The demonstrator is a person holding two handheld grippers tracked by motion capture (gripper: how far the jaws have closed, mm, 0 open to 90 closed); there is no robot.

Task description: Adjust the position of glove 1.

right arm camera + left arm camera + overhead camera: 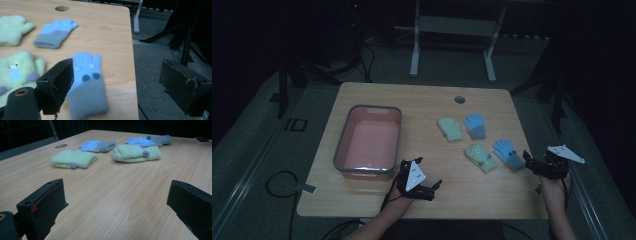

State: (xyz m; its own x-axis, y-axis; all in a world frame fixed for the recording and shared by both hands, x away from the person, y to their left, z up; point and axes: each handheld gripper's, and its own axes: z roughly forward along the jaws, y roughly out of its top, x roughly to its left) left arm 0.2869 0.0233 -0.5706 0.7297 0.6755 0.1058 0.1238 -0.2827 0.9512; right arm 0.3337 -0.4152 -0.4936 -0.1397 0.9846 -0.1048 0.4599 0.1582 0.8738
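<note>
Four small gloves lie on the right half of the wooden table (pixel 422 105): a green one (pixel 450 128), a blue one (pixel 475 125), a green one with a face (pixel 480 157) and a blue-and-grey one (pixel 508 154). My left gripper (pixel 429 172) rests open near the front edge, pointing right toward the gloves. Its jaws (pixel 117 202) stand wide apart over bare wood, with the gloves (pixel 74 158) (pixel 136 152) farther off. My right gripper (pixel 528 162) is open at the table's right edge. The nearest blue glove (pixel 86 85) lies just beyond its left jaw, untouched.
A pink bin with a grey rim (pixel 343 145) stands empty on the left half of the table. A round cable hole (pixel 459 99) sits near the far edge. The table's right edge drops to grey floor (pixel 155 60), where dark stand legs rise.
</note>
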